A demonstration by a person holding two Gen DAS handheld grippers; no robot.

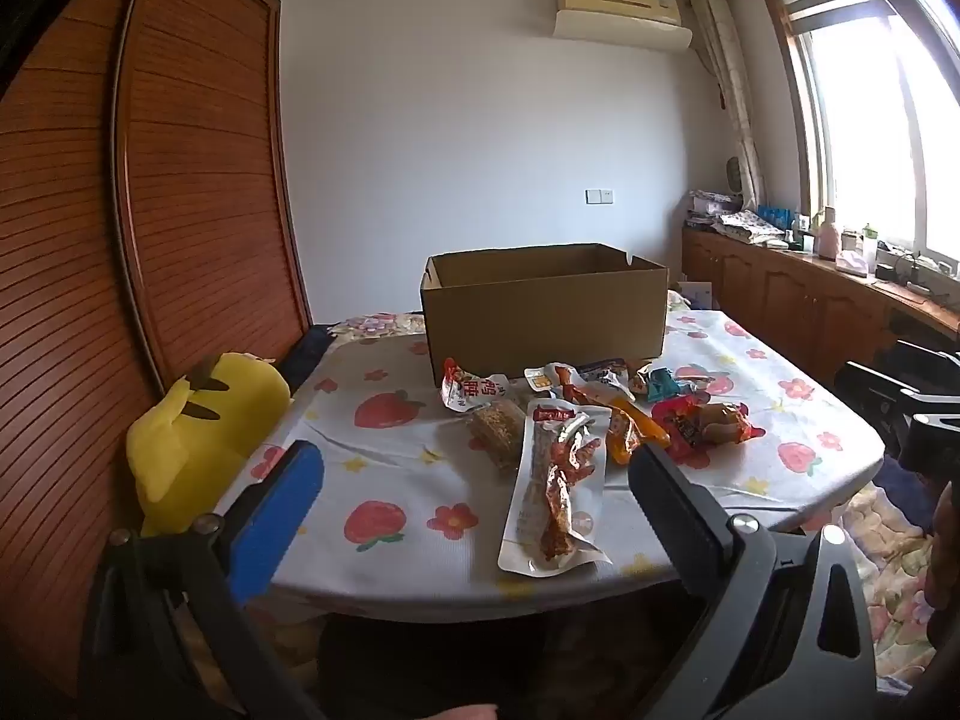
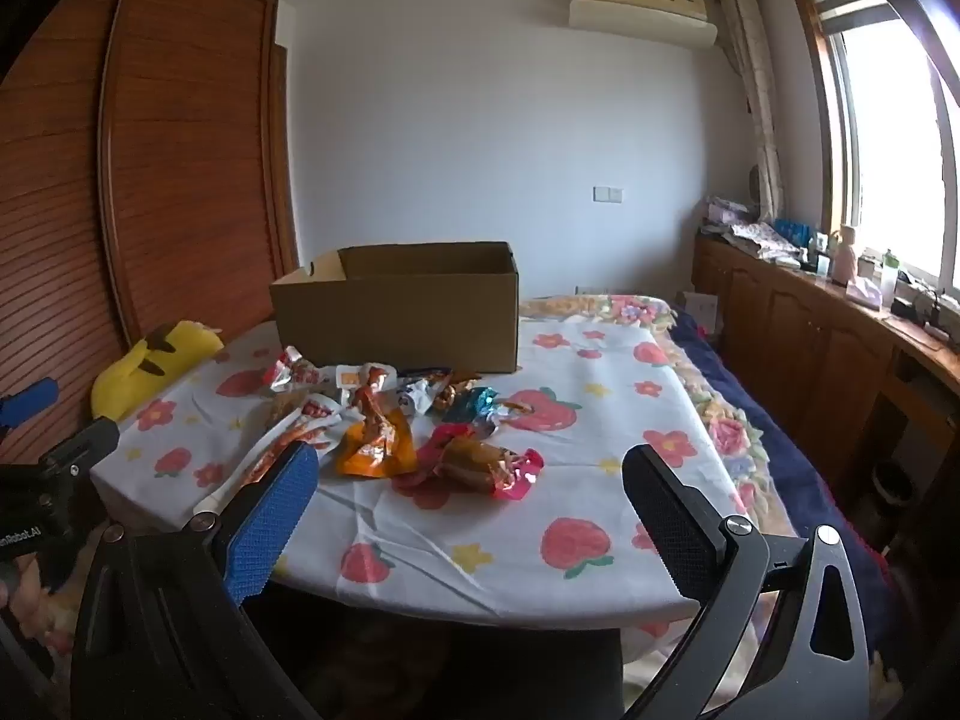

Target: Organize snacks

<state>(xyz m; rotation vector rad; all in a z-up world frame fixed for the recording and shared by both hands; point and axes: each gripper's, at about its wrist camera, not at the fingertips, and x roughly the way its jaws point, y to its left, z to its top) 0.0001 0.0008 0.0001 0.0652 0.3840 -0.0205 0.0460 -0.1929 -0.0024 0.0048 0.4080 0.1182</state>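
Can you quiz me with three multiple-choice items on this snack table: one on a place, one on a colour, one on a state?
1. Where are the snack packets?
A. inside the box
B. on the cloth in front of the box
C. on the floor

2. What colour is the plush toy?
A. yellow
B. green
C. white

3. How is the cardboard box?
A. taped shut
B. flattened
C. open-topped

Answers: 1 B, they lie on the tablecloth before it. 2 A, yellow with dark marks. 3 C, its inner walls show.
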